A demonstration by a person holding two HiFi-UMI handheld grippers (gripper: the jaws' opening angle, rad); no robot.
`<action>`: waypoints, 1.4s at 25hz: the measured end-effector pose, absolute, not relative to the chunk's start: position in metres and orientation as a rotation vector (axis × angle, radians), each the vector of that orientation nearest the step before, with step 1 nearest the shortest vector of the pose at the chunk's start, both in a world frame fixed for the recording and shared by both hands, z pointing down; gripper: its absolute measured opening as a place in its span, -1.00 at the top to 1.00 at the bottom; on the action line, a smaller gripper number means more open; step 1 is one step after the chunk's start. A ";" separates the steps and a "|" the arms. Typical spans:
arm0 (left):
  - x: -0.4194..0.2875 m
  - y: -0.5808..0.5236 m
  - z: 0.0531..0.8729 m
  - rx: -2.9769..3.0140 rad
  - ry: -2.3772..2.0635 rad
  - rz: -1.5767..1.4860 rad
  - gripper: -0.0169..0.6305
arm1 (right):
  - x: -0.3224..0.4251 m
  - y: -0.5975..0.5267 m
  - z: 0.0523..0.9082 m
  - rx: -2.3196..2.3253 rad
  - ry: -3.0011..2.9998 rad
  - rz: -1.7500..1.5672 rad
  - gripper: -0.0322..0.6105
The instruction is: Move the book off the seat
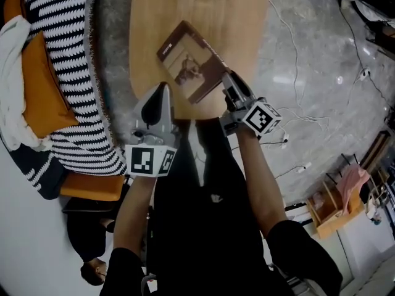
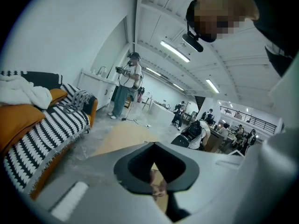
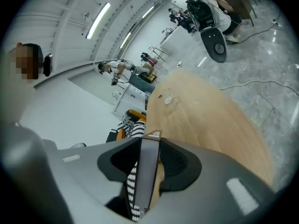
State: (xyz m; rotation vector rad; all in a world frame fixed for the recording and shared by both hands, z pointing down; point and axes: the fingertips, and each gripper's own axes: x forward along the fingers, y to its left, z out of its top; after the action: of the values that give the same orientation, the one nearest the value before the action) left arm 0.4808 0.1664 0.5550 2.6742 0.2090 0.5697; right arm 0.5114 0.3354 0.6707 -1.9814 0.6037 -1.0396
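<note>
Your right gripper (image 1: 227, 84) clamped the brown book (image 1: 190, 65) by its near edge. It was out over the wooden table (image 1: 185, 5), well apart from the striped sofa (image 1: 68, 73). Whether the book touched the tabletop could not be told. In the right gripper view only its thin edge showed between the pads. Your left gripper (image 1: 159, 97) hung at the table's near end, jaws slightly apart, holding nothing. A pinkish blur beyond them was unreadable.
</note>
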 end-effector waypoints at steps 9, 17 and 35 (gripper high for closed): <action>0.480 0.179 0.587 2.653 0.230 0.615 0.93 | 0.509 0.339 0.699 -1.858 0.646 -0.950 0.45; 0.483 0.182 0.606 2.640 0.226 0.619 0.93 | 0.504 0.340 0.738 -1.743 0.675 -0.909 0.45; 0.489 0.199 0.626 2.623 0.234 0.640 0.93 | 0.508 0.359 0.794 -1.623 0.640 -0.896 0.45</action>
State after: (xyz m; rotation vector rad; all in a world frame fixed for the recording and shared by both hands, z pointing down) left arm 0.4889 0.1992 0.6260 2.6227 0.2337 0.6397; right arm 0.5075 0.3586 0.7937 -1.6228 0.6401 -0.8965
